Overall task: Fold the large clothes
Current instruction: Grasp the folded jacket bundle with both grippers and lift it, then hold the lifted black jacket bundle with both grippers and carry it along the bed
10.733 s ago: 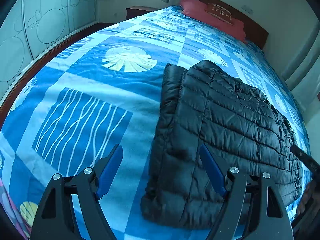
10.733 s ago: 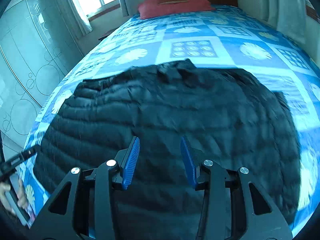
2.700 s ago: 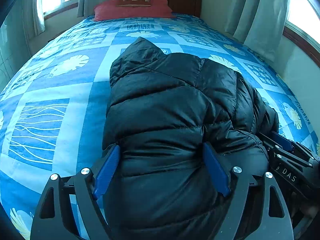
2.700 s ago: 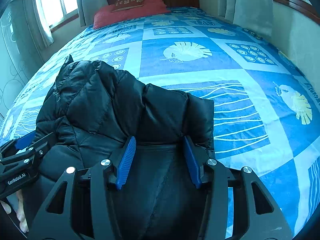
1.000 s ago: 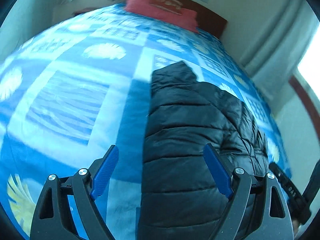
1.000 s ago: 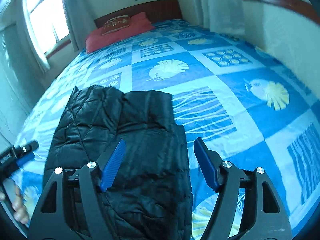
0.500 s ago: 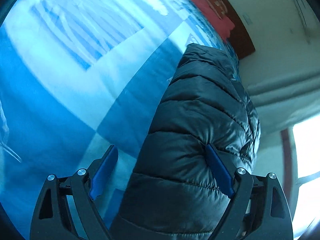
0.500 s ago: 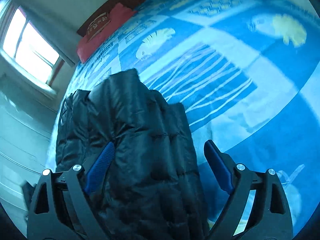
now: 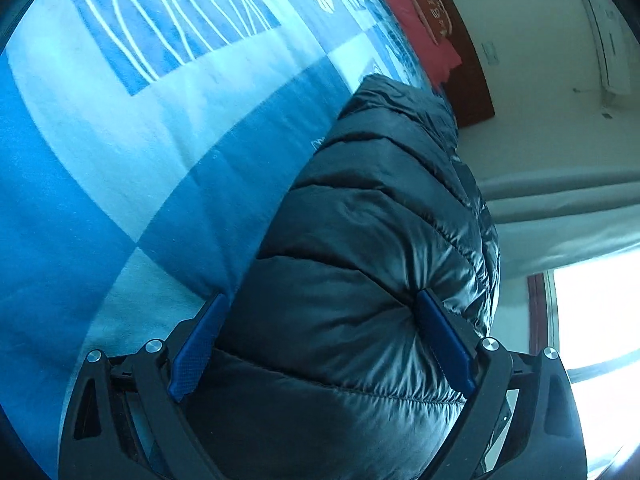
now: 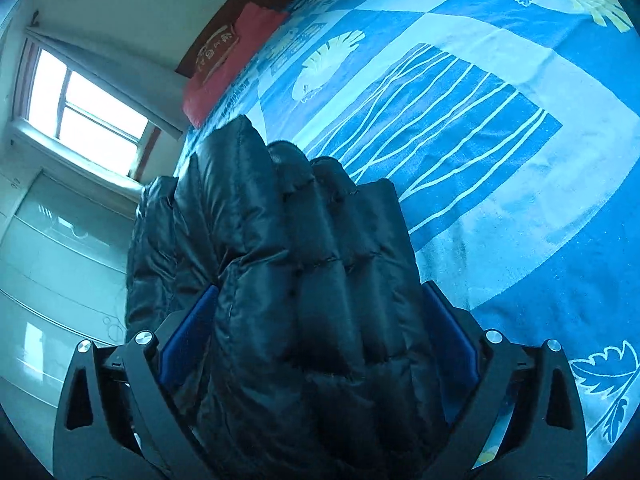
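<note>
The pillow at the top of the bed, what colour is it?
Red; the soft pillow shows best in the right wrist view.

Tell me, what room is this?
Most likely a bedroom. A big bed with a blue patterned cover fills the room, a red pillow lies by a wooden headboard, and a black puffy jacket sits on the bed. There's a window too.

Jacket (image 9: 360, 280) on bed (image 9: 120, 160) (pillow (image 9: 416, 12) beyond).

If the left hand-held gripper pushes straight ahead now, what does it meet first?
The black puffer jacket: its bulk already fills the gap of the left hand-held gripper, whose jaws are opening. The bedspread lies off to the side.
</note>
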Tool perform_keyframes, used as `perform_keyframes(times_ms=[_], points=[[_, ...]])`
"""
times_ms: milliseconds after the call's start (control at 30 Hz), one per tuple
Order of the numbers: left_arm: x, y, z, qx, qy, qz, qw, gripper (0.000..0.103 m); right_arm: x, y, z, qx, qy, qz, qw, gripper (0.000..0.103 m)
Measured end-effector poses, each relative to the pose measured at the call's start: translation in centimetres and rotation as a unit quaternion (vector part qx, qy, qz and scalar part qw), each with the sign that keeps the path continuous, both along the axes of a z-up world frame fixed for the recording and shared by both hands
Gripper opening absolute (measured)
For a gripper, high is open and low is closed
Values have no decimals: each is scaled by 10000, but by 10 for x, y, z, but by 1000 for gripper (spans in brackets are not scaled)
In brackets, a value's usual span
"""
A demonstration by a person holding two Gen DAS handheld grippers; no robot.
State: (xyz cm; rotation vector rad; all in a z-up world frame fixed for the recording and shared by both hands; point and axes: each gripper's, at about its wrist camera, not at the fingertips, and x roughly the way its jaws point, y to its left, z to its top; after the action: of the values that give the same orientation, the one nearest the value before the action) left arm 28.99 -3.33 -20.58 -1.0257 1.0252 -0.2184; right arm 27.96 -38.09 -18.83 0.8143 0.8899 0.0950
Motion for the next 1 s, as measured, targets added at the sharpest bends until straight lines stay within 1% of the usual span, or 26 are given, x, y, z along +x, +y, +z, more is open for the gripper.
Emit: perform_keyframes(times_ms=[67,100,133,167,233,333,433,700,1000], points=[[0,-2,1,38,-13,-76,10000,92,2,4,1,-24,43,110,9999,90],[0,-2,1,51,-19,-113,9999,89,2,5,0,69,21,161,9998,78],[1,-3,1,40,-24,-156,9999,88,1,5,-2,256,-4,177,9995,69],[5,-4,0,31,-33,-191,9998,87,0,5,-4,331,-30,168,9993,66],[3,-4,0,6,-64,-264,9996,84,-4,5,-5,425,-123,167,9989,56],[-1,-3,1,-8,-118,-335,9994,81,-11,7,-2,430,-282,147,9986,47],[0,-1,2,-30,-144,-361,9992,78,-18,7,0,535,-448,93,9975,42],[-9,7,14,188,-275,-444,9985,76,-32,13,8,622,-683,66,9957,38],[-33,37,34,577,-401,-306,9971,76,-30,53,18,687,-875,314,9933,37]])
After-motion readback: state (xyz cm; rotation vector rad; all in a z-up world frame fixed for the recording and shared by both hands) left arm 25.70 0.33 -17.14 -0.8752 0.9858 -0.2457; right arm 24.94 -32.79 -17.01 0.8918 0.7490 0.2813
